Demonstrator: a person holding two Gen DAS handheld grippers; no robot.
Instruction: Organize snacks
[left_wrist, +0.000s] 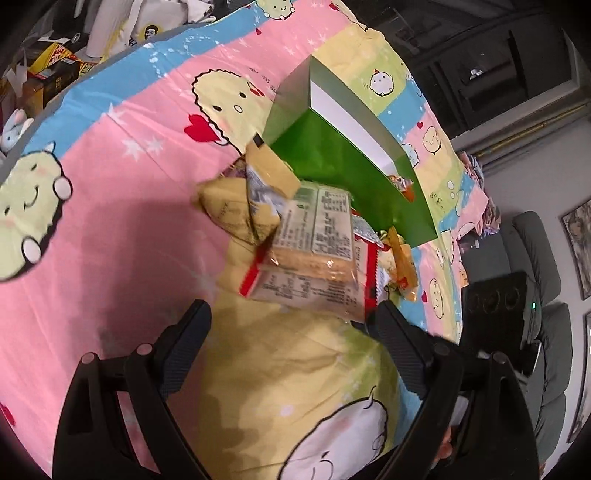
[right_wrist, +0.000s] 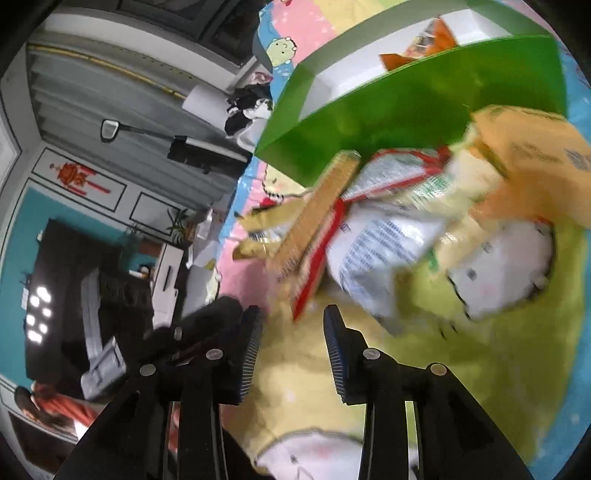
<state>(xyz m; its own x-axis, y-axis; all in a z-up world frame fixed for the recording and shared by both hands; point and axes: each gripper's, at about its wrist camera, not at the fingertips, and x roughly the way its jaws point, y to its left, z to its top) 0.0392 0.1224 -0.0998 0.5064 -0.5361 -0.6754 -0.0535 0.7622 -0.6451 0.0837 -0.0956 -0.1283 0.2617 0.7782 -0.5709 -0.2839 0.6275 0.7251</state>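
The snack packets (left_wrist: 295, 236) lie heaped on the cartoon-printed bedsheet (left_wrist: 122, 206), pushed up against the near wall of a green box (left_wrist: 332, 166); in the left wrist view the topmost is a clear-wrapped biscuit pack (left_wrist: 314, 225) with a printed label facing up, lying across a red-edged white packet (left_wrist: 314, 291), with a pale yellow pouch (left_wrist: 229, 206) to its left and a tan packet (left_wrist: 273, 168) leaning on the box's corner. A few small wrappers (left_wrist: 400, 266) sit to the right of the heap, just beside the box's end — too crumpled to read. The box is open at the top, white inside, and holds at least one orange wrapper (right_wrist: 432, 42) at its far end, plain in the right wrist view.

The left gripper (left_wrist: 291, 325) hangs just short of the heap with its jaws spread wide; nothing lies between them but yellow sheet, though the right finger (left_wrist: 399, 343) stands close to the corner of the red-edged packet, and whether it touches I cannot tell.

The right gripper (right_wrist: 293, 325) is released too, its jaws parted by a narrow gap and empty; the red edge of that packet (right_wrist: 314, 266) and a biscuit pack standing on its side (right_wrist: 317, 210) hang just ahead of its tips, blurred.

Beyond the bed lie a dark room with grey chairs (left_wrist: 535, 266), framed pictures (left_wrist: 578, 243), a cluttered side table with boxes (left_wrist: 48, 74), and — in the right view — a teal wall (right_wrist: 22, 236) with a red ornament (right_wrist: 74, 177).
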